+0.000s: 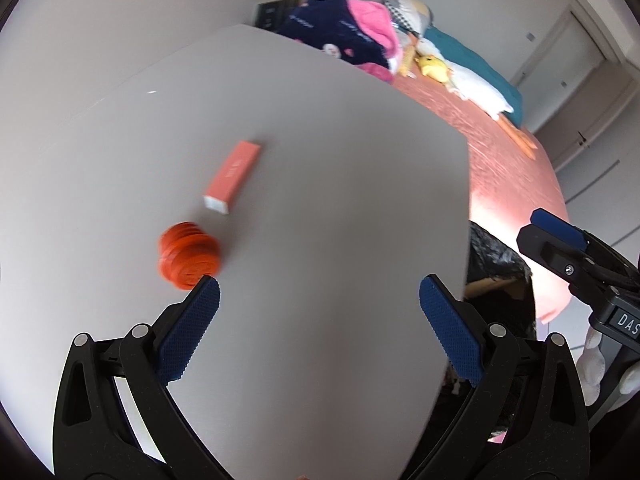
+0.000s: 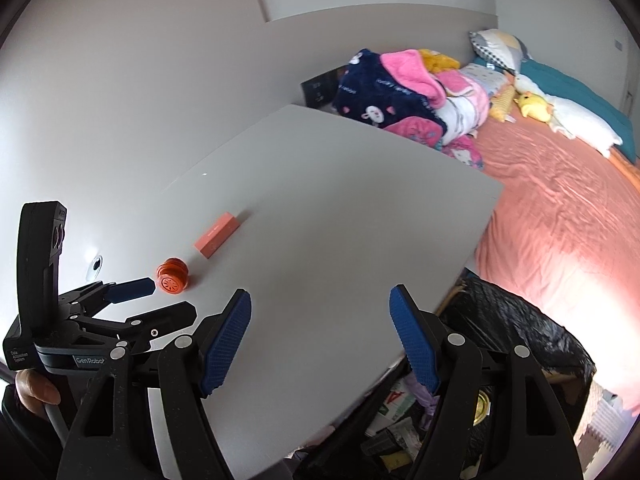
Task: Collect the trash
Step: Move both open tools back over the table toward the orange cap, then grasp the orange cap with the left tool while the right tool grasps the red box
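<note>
An orange ribbed lid-like object (image 1: pixel 189 255) lies on the grey table (image 1: pixel 320 184), and a salmon-pink small box (image 1: pixel 233 176) lies just beyond it. My left gripper (image 1: pixel 319 292) is open and empty, its left fingertip close to the orange object. In the right wrist view the orange object (image 2: pixel 173 275) and the box (image 2: pixel 217 234) sit at the left of the table (image 2: pixel 340 220), with the left gripper (image 2: pixel 162 300) beside them. My right gripper (image 2: pixel 320 304) is open and empty over the table's near part, and shows in the left wrist view (image 1: pixel 556 240).
A bin lined with a black bag (image 2: pixel 508 320) stands beside the table's right edge, with paper trash inside (image 2: pixel 396 404). A bed with a pink sheet (image 2: pixel 560 220), blankets (image 2: pixel 400 92) and stuffed toys lies beyond. The table's left side is against a white wall.
</note>
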Demonstrator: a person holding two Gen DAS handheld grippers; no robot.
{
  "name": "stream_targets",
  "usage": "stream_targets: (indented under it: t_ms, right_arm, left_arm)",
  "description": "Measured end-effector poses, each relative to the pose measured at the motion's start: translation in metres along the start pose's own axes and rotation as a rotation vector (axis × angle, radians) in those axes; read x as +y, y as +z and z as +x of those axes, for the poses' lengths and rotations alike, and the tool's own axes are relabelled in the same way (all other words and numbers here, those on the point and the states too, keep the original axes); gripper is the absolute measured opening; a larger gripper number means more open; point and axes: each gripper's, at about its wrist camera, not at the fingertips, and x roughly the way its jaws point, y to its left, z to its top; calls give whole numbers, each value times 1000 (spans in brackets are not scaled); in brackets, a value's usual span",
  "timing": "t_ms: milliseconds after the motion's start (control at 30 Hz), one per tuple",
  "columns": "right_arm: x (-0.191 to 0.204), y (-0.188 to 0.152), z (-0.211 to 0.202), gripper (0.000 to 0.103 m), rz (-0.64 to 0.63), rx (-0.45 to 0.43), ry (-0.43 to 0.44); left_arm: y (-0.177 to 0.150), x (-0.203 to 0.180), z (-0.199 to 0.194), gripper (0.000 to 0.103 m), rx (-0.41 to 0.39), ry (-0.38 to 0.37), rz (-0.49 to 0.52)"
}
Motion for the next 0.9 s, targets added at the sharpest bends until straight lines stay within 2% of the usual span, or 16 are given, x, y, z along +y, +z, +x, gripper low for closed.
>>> stream_targets:
  t_ms: [267, 400, 633, 733, 800, 833, 900]
  right_arm:
    - [21, 10, 35, 72, -35, 47, 28]
    - [32, 13, 50, 72, -46, 67, 38]
    - [49, 21, 75, 72, -60, 89, 53]
    - [57, 25, 87, 72, -66, 103, 58]
    - [62, 27, 95, 72, -71, 112, 60]
    - [66, 27, 99, 72, -73, 119, 64]
    - [72, 29, 108, 72, -75, 134, 74]
  left_arm:
    - [-1, 36, 9, 96, 5, 44, -71]
    - [-1, 47, 14, 96, -30, 117, -76]
    - [0, 69, 29, 95, -12, 126, -114]
    - [-2, 75, 31, 87, -22, 120, -121]
    - [-1, 74, 30, 72, -38, 123, -100]
    - [-1, 75, 29, 68, -41, 121, -95]
    - [1, 78, 28, 52, -45, 108, -91]
